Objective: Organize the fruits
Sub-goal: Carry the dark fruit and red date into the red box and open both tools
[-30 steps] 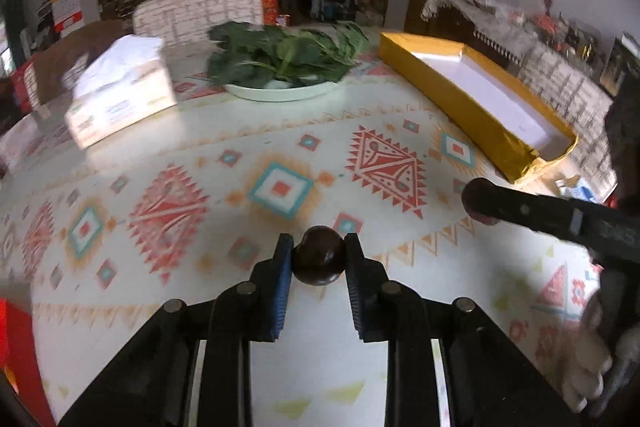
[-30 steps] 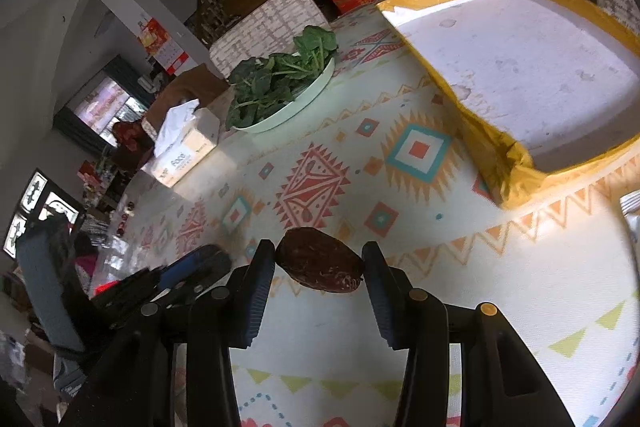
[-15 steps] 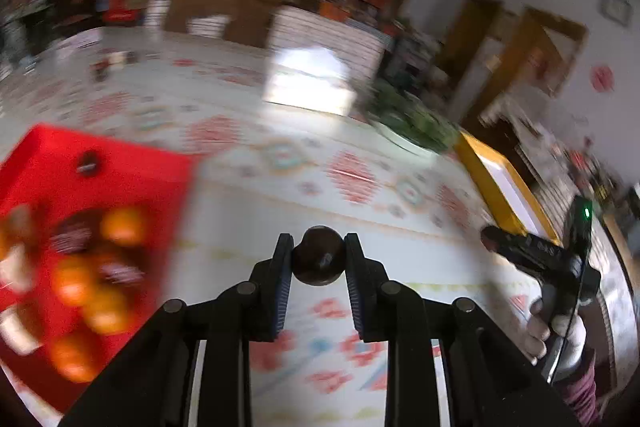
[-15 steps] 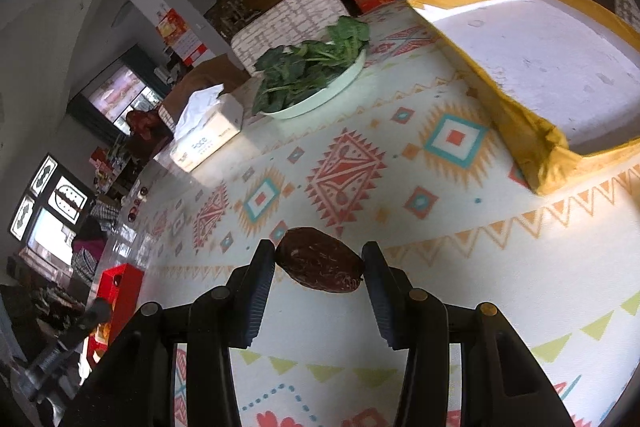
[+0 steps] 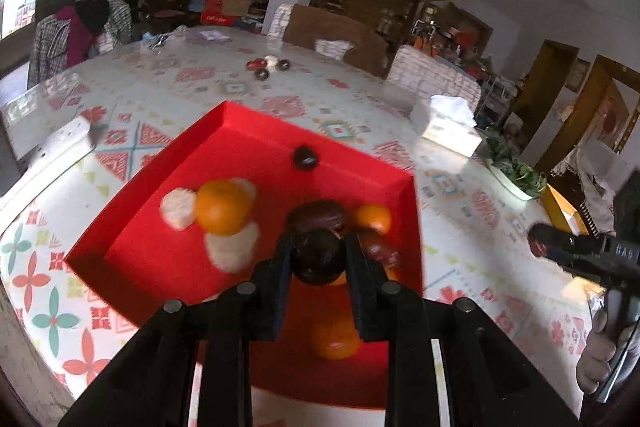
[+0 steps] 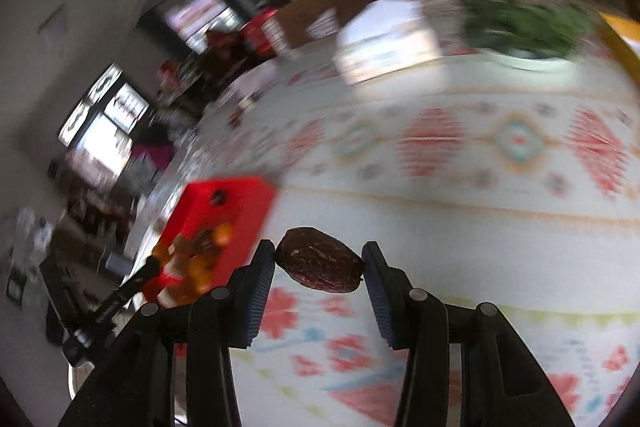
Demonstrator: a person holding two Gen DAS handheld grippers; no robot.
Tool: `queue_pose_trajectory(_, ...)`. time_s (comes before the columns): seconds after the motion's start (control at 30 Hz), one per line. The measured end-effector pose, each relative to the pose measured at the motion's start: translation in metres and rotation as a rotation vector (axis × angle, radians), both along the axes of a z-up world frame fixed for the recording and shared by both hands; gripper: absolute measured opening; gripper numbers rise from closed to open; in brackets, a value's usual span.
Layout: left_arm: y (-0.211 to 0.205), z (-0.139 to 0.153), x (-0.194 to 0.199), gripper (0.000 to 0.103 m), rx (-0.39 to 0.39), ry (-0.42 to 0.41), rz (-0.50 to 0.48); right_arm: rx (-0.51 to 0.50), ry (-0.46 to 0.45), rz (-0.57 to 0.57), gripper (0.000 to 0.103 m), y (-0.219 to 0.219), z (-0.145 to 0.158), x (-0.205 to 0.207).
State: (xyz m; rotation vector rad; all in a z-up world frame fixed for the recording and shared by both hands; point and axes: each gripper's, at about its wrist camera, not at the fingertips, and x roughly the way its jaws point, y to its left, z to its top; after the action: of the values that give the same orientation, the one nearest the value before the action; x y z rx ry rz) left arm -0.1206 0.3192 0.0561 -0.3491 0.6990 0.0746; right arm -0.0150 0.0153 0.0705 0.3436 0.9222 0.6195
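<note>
Red tray point(image 5: 132, 227) holding oranges point(image 5: 222, 207), pale slices, dark fruits. Left claw point(image 5: 319, 259) clamped on round dark fruit point(image 5: 318, 261) above tray; right claw point(image 6: 319, 267) pinching wrinkled date point(image 6: 320, 265) above tablecloth point(image 6: 460, 211).

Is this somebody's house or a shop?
Probably a home's dining room, though the stacked goods at the back could mean a shop. A big patterned table holds a tissue box, a plate of greens and a red fruit tray.
</note>
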Motion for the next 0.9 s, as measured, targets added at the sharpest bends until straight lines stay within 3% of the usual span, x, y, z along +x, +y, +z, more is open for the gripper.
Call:
queue_pose_trajectory(0.27, 0.018, -0.012, -0.003, 0.025, -0.056, 0.008, -0.026, -0.065, 0.028, 0.172, 0.049, 0.126, -0.004, 0.022)
queue_pose_trajectory(0.43, 0.021, -0.015, -0.002, 0.025, -0.069, 0.013, -0.037, -0.078, 0.087, 0.181, 0.049, 0.165, -0.021, 0.044)
queue_pose_trajectory(0.6, 0.029, -0.020, -0.001, 0.026, -0.103, 0.014, -0.038, -0.131, 0.065, 0.160, 0.050, 0.189, -0.026, 0.053)
queue_pose_trajectory(0.67, 0.033, -0.022, -0.002, 0.032, -0.134, 0.006, -0.046, -0.145, 0.052, 0.180, 0.050, 0.197, -0.023, 0.054)
queue_pose_trajectory(0.73, 0.037, -0.020, -0.003, 0.051, -0.152, -0.004, -0.044, -0.163, 0.037, 0.186, 0.055, 0.204, -0.020, 0.054)
queue_pose_trajectory(0.9, 0.047, -0.005, -0.015, 0.053, -0.187, -0.047, -0.054, -0.166, -0.030, 0.201, 0.059, 0.211, -0.007, 0.043)
